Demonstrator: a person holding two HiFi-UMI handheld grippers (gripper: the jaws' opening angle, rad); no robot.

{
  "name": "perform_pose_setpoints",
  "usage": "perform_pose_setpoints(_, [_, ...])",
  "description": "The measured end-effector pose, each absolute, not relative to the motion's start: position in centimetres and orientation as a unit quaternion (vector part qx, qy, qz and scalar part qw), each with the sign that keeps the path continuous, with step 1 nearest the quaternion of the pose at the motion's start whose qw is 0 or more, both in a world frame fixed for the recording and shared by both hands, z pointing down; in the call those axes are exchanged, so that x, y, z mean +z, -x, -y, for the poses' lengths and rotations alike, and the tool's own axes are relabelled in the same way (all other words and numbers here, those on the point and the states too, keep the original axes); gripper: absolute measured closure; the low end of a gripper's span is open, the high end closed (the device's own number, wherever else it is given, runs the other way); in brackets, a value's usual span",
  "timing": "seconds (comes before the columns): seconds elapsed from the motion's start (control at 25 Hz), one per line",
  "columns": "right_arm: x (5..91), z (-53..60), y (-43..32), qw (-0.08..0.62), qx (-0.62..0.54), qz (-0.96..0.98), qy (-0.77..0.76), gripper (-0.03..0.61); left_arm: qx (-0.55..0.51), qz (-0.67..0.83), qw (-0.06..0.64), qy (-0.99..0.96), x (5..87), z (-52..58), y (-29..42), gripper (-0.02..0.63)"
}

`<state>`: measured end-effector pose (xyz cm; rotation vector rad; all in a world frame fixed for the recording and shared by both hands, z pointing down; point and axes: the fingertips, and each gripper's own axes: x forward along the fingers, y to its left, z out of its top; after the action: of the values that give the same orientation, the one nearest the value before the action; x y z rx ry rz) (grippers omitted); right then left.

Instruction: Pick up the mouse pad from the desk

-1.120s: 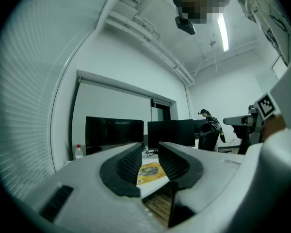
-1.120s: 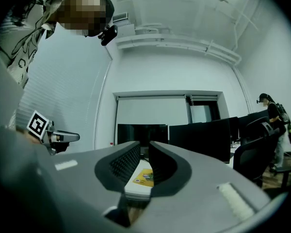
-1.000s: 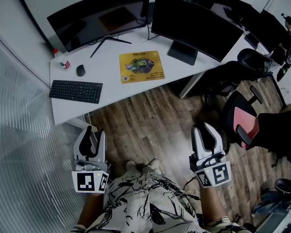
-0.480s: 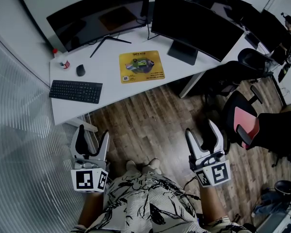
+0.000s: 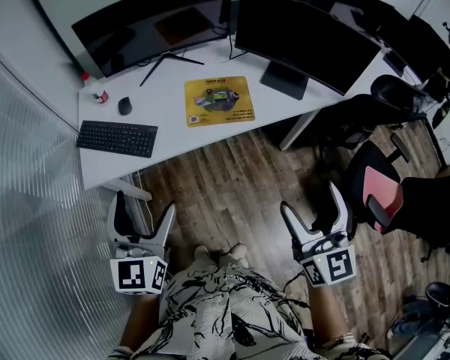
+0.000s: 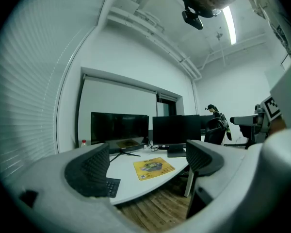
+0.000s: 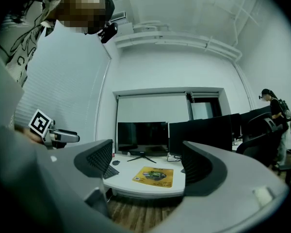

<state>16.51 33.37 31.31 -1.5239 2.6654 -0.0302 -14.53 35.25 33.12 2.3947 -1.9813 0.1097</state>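
The yellow mouse pad (image 5: 218, 101) lay flat on the white tabletop (image 5: 165, 111), in front of the two monitors (image 5: 154, 25) and to the right of the mouse (image 5: 124, 106) and the keyboard (image 5: 117, 139). Its near edge sat close to the tabletop's front edge. The left hand-held gripper (image 5: 144, 205) and the right hand-held gripper (image 5: 310, 199) hung low over the wooden floor (image 5: 225, 193), well apart from the tabletop. Their jaws had just been opening and stood wide, with nothing between them. Each gripper view looked level across the room and framed the pad between its own jaws.

The step in hand appeared to be the approach, with no contact yet made. The pad looked thin and limp, so a straight pinch from above would likely find nothing to close on. A better plan seemed to be to come in low from the front and slide the pad toward the tabletop's edge until a strip overhung. One jaw could then close above that strip and one below it. The right hand-held gripper looked the better placed for this. The left could steady the pad's far side and should keep clear of the mouse.
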Motion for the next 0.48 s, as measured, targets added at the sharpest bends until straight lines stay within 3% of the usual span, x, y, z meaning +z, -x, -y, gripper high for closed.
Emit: perform_pose_setpoints(0.48, [33.0,-32.0,-20.3,0.032,-0.019,-0.884,0.465,0.104,0.036,0.665,0.03,-0.745,33.5,-35.1,10.9,0.092])
